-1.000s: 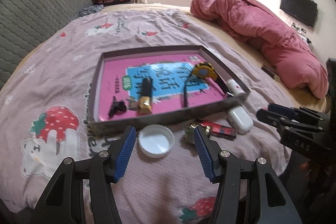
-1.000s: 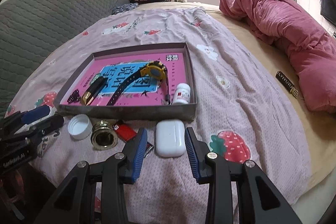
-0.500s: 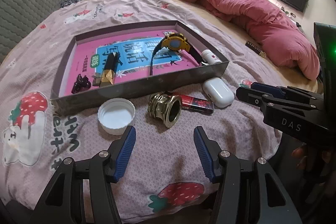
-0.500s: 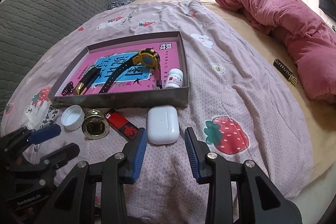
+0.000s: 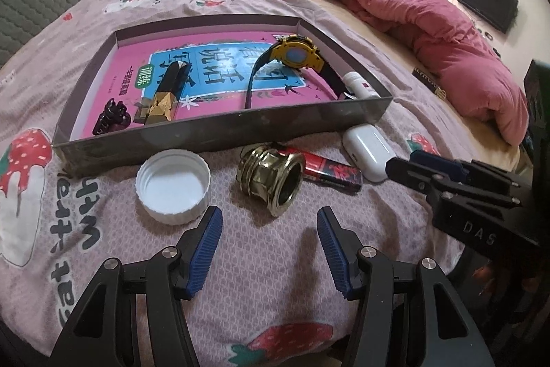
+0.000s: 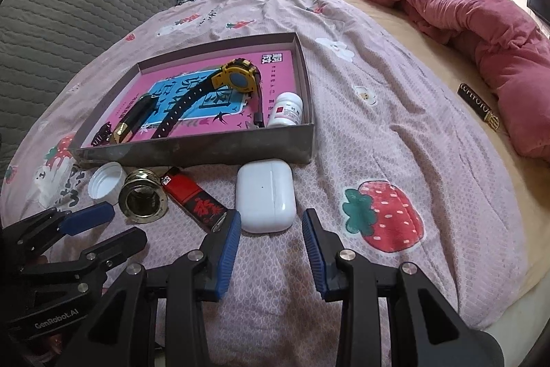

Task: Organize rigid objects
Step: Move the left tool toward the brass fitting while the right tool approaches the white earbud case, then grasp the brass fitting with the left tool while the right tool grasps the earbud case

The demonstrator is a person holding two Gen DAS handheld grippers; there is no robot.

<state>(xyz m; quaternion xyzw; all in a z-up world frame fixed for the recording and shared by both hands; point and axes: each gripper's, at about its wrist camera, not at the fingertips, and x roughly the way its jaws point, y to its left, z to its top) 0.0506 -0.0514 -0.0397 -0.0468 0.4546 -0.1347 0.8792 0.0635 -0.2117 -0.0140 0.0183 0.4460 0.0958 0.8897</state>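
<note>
So both my grippers are hanging over the bedspread point(image 5: 268, 267) with nothing in them. My left gripper point(image 5: 269, 222) has its jaws spread wide, and just ahead of the left finger there's a white bottle cap point(image 5: 173, 186) lying open side up, nearly touching the pad tip. Straight ahead between the jaws is a brass fitting point(image 5: 271, 176) on its side, close but not between the pads. Right behind it lies a red lighter point(image 5: 331, 169), touching or almost touching the fitting, hard to say. Over on my right gripper point(image 6: 271, 222) the jaws are partly spread, and the white earbud case point(image 6: 265, 195) sits just in front of the gap, its near end level with the pad tips but not pinched. The lighter's end is right by my left pad there. Beyond all four of these is the gray tray point(image 5: 220, 133) with the pink book point(image 5: 220, 81) in it, plus a hair clip point(image 5: 111, 119), a black and gold tube point(image 5: 166, 95), a yellow watch point(image 5: 294, 57) and a little white bottle point(image 6: 287, 109).
</note>
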